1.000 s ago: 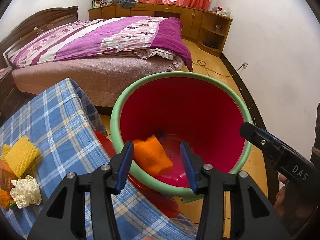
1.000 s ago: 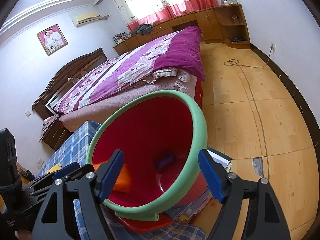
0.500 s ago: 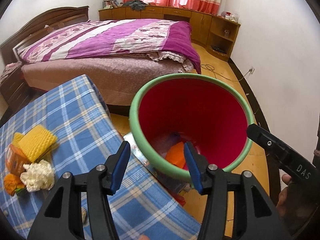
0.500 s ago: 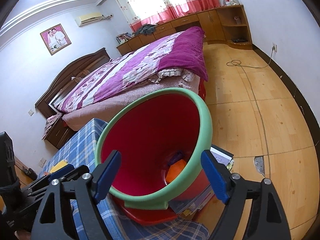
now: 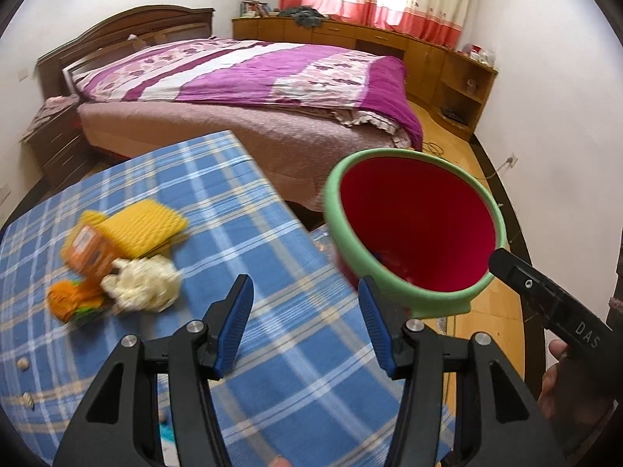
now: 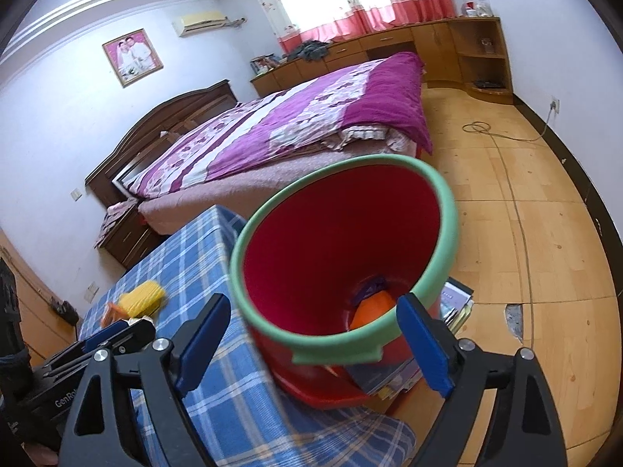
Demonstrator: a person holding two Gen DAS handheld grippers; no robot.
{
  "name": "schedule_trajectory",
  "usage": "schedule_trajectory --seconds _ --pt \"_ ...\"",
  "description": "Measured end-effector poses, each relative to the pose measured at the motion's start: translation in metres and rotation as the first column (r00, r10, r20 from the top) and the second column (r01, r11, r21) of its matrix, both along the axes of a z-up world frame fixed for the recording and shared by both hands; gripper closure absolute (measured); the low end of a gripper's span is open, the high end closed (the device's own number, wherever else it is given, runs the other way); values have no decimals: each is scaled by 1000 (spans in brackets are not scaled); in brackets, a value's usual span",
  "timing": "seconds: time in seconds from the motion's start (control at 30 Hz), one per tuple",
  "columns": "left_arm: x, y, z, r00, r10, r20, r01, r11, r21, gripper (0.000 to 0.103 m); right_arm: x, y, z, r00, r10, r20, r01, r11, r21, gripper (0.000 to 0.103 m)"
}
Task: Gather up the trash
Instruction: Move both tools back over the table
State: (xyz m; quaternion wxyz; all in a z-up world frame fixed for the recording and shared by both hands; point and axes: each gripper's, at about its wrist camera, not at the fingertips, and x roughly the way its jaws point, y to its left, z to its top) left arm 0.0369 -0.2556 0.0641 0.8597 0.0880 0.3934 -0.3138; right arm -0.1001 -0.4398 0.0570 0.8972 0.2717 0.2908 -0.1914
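Two empty claws [image 5: 305, 327] [image 6: 317, 344] near bin [image 6: 444, 210]

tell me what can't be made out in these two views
- Left wrist view: the print on the orange packet is lost to motion blur.
- Right wrist view: the purple scrap in the red bin is too blurred to identify.
- Right wrist view: the bin's base is hidden behind its own rim.

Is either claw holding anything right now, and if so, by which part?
Nothing is held. The left claw and right claw are both open and empty, jaws just widening.
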Motion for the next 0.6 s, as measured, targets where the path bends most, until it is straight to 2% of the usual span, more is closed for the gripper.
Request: schedule_trajectory --seconds 0.33,0.6 --pt "12 55 2 993 116 -1 -116 993 -22 46 11 32 5 998 66 -10 -66 998 -11 13" --pt "31 96 0 975 222 8 -222 975 -17 46 29 54 4 993 113 -29 -114 993 -18 13"
